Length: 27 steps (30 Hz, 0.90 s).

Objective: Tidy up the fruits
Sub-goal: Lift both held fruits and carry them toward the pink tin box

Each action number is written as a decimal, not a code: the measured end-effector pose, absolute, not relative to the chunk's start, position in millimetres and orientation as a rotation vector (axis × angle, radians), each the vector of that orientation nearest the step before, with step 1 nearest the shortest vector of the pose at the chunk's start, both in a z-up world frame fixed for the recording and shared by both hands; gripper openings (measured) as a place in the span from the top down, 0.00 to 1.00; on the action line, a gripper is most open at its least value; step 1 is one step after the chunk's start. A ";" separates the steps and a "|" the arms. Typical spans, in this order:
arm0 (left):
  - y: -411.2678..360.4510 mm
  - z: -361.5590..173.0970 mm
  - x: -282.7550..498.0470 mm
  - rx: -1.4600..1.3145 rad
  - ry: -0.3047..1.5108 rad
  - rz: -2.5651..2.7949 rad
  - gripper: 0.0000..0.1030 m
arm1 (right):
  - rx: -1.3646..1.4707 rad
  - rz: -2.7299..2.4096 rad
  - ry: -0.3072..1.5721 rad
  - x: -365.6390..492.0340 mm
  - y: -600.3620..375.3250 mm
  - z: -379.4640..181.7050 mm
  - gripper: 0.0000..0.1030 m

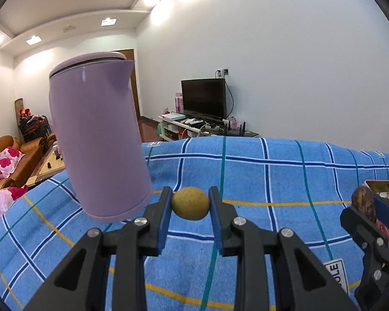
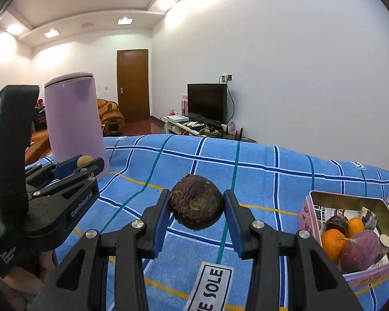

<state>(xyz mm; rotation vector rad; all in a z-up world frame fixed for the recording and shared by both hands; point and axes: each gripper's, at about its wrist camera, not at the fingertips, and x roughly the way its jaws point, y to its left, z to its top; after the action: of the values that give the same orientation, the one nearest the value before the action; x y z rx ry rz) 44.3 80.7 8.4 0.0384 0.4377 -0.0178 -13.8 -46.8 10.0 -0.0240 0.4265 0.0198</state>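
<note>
My left gripper (image 1: pixel 190 203) is shut on a small round tan fruit (image 1: pixel 190 203), held above the blue checked cloth (image 1: pixel 272 181); the same gripper (image 2: pixel 81 164) shows at the left of the right wrist view with the tan fruit (image 2: pixel 84 160) between its pads. My right gripper (image 2: pixel 196 204) is shut on a dark brown wrinkled round fruit (image 2: pixel 196 203), also off the cloth (image 2: pixel 259 176). In the left wrist view the right gripper (image 1: pixel 368 204) appears at the right edge with that dark fruit (image 1: pixel 363 203). A pink tin box (image 2: pixel 304 215) at the right holds oranges (image 2: pixel 333 242), a purple fruit (image 2: pixel 360 250) and another dark fruit.
A tall lilac kettle (image 1: pixel 98 140) stands on the cloth just left of the left gripper, also the kettle (image 2: pixel 72 119) at the left of the right wrist view. The tin box (image 1: pixel 381 184) sits by the right edge. Beyond the table are a TV (image 2: pixel 207 102), a sofa and a door.
</note>
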 end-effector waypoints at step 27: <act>83.7 7.6 22.8 0.022 0.430 -0.012 0.71 | -0.031 0.040 0.422 -30.8 -42.6 8.6 0.58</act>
<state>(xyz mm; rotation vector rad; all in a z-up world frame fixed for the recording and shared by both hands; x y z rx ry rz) 22.8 83.7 7.6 0.0221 0.4303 -0.0117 -30.8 -42.6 8.6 -0.0306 0.4222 0.0400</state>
